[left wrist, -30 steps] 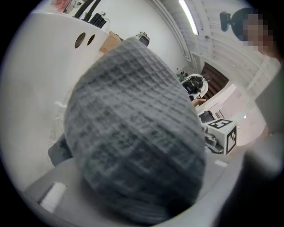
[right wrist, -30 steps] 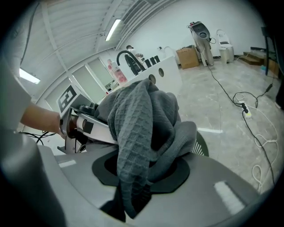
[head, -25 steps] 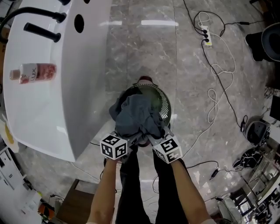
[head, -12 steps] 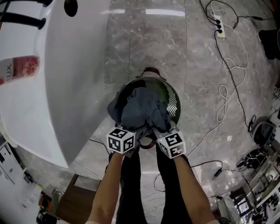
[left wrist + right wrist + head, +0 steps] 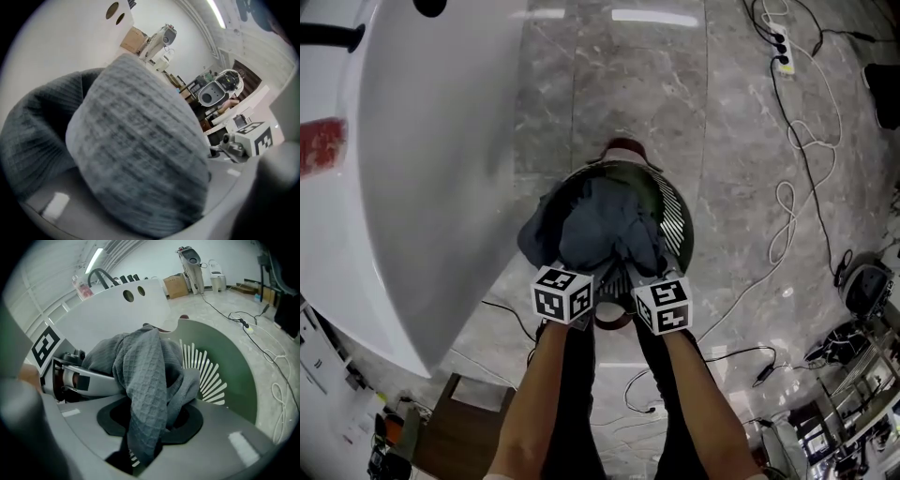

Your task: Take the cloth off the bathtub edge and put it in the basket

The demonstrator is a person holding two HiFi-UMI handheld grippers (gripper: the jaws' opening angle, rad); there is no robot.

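Directly below, the head view shows the grey cloth [image 5: 605, 230] bunched up over the round green basket [image 5: 677, 225]. The basket stands on the marble floor [image 5: 619, 94] just beside the white bathtub [image 5: 422, 187]. The 2 claws meet at the basket's near rim, the left claw [image 5: 592, 281] and the right claw [image 5: 636, 279] side by side. Left gripper view: a blurred bulge of cloth fills the gap, clamped between the jaws. Right gripper view: its jaws pinch a fold of cloth in front of the basket's slotted wall.

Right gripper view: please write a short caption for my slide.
Right gripper holds a grey cloth at the green basket.
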